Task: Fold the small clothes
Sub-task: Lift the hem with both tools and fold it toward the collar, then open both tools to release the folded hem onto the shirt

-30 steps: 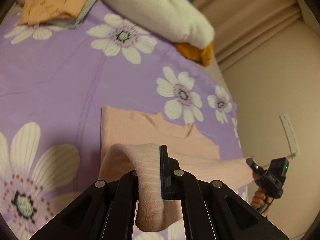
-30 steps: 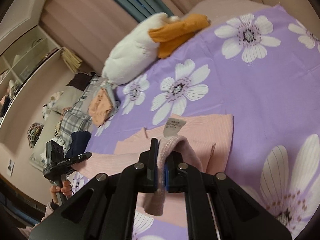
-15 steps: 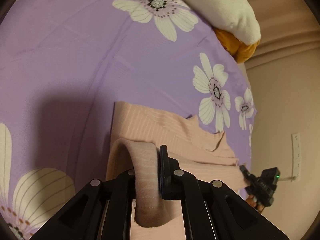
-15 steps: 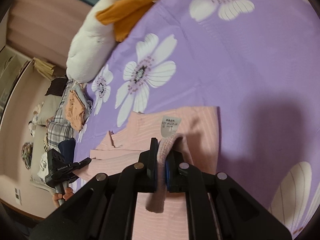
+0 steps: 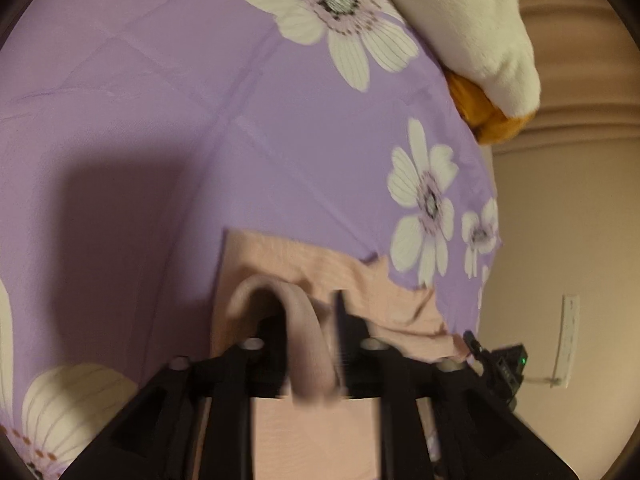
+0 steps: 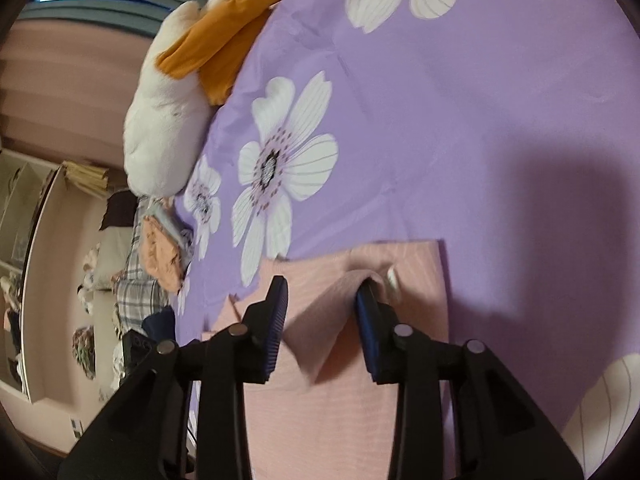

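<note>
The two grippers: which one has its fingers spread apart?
The right gripper: its fingers stand wide apart, with the pink garment loose between them. The left gripper looks closed on a fold, though that view is blurred.

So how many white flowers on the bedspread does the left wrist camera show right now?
4: one top centre, one mid right, a small one beside it, one partly cut off bottom left. Others may be hidden.

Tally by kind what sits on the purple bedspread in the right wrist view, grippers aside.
Pink ribbed garment: 1
White-and-orange plush toy: 1
Pile of folded clothes at the far edge: 1, pieces inside too small to count
Total: 3
</note>
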`<state>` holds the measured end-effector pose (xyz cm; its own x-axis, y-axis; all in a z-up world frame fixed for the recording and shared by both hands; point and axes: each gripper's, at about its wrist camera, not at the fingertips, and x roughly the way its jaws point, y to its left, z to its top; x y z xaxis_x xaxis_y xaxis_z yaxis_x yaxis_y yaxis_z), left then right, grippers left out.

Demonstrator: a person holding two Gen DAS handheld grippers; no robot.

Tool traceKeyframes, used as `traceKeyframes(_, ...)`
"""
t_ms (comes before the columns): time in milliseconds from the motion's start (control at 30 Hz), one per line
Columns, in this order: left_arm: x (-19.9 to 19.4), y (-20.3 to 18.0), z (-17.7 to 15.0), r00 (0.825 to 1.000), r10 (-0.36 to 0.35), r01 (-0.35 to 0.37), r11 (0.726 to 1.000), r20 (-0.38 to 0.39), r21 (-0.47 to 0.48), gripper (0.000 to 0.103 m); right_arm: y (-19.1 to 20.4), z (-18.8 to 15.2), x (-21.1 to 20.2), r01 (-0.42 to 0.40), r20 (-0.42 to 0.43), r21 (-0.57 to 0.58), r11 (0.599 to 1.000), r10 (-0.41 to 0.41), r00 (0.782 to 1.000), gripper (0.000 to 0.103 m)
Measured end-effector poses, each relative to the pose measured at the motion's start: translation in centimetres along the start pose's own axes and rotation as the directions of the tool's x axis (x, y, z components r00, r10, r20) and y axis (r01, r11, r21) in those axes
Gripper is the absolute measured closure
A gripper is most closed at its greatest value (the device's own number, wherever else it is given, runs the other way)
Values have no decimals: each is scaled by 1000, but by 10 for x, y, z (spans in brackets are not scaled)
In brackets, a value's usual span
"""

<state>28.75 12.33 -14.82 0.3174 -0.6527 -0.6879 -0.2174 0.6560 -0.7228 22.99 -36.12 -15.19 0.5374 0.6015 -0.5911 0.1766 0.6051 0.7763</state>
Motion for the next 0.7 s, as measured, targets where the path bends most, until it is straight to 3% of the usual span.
traceKeyframes(33, -1, 3, 2, 1000, -13, 13, 1000, 12, -26, 40, -1, 2, 1, -3, 1, 8, 1000, 3, 1000, 68)
traceKeyframes(67, -4, 6, 3, 999, -41, 42, 998, 29, -42, 39, -2, 3, 2, -4, 2, 21, 1000, 4, 1000, 67)
traceKeyframes(300, -8, 6, 16, 996, -25, 28, 999, 82, -28, 39, -1, 17, 2, -20, 39, 32, 999, 19, 999, 55)
traceKeyframes(467, -15, 4, 21, 993, 4, -2, 1000, 121, -24, 38, 2, 26, -4, -4, 86, 35, 999, 1, 996, 54)
traceKeyframes(600, -20, -5, 2, 992, 43, -53, 995, 118, 86, 38, 17, 13, -19, 20, 98, -70, 997, -13, 995, 54)
traceKeyframes(700, -22, -11, -23, 988, 92, -113, 976, 120, 185, 38, 23, -5, -30, 44, 98, -143, 989, -30, 995, 54)
